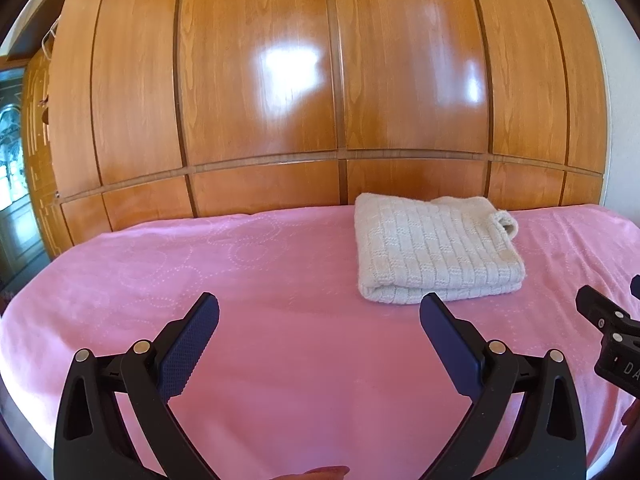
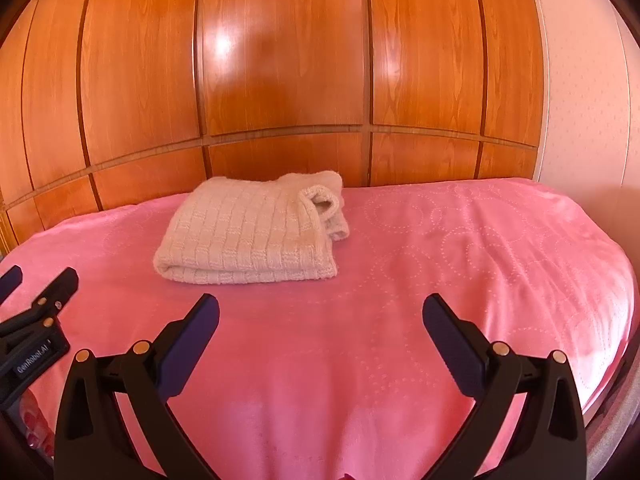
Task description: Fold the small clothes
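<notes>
A cream knitted sweater (image 1: 436, 248) lies folded into a compact rectangle on the pink bedspread (image 1: 240, 280), its rolled cuff showing at the far right corner. It also shows in the right wrist view (image 2: 252, 232). My left gripper (image 1: 320, 308) is open and empty, hovering above the bed just short of the sweater's near edge. My right gripper (image 2: 320, 308) is open and empty, near and to the right of the sweater. Each gripper shows at the edge of the other's view: the right one (image 1: 612, 332) and the left one (image 2: 36, 312).
A glossy wooden wardrobe (image 1: 320, 80) runs right behind the bed. The pink bedspread (image 2: 480, 260) spreads flat to the left and right of the sweater. A white wall (image 2: 580, 80) stands at the far right. A doorway (image 1: 12, 140) lies far left.
</notes>
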Available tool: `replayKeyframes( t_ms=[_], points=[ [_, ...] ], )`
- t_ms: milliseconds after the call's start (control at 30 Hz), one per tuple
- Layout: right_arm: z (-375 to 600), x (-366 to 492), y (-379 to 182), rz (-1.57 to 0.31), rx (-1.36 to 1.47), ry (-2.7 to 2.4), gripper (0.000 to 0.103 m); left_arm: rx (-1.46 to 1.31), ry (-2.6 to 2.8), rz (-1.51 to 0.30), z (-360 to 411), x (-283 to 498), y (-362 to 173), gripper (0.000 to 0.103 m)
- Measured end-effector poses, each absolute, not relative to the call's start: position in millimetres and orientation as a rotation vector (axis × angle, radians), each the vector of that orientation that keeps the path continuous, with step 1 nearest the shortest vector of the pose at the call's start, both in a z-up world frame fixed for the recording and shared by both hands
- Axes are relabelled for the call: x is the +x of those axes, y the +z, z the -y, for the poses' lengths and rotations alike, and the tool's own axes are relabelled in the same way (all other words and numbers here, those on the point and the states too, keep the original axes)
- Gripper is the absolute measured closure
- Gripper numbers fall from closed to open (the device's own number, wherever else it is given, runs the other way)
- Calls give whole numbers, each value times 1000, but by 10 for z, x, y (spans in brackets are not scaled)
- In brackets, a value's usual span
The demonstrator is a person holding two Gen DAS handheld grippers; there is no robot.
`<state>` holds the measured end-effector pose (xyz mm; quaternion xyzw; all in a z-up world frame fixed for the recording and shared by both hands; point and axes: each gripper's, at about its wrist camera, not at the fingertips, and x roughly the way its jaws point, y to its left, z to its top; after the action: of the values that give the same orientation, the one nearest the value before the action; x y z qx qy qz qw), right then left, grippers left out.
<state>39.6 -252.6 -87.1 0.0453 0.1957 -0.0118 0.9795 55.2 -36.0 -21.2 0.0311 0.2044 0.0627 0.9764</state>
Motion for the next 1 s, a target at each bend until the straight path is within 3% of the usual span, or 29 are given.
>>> replayKeyframes(
  t_ms=[1000],
  points=[
    [2511,376,-826,-385,86,-8,2,37,108,-435,344,462,-181,3]
  ],
)
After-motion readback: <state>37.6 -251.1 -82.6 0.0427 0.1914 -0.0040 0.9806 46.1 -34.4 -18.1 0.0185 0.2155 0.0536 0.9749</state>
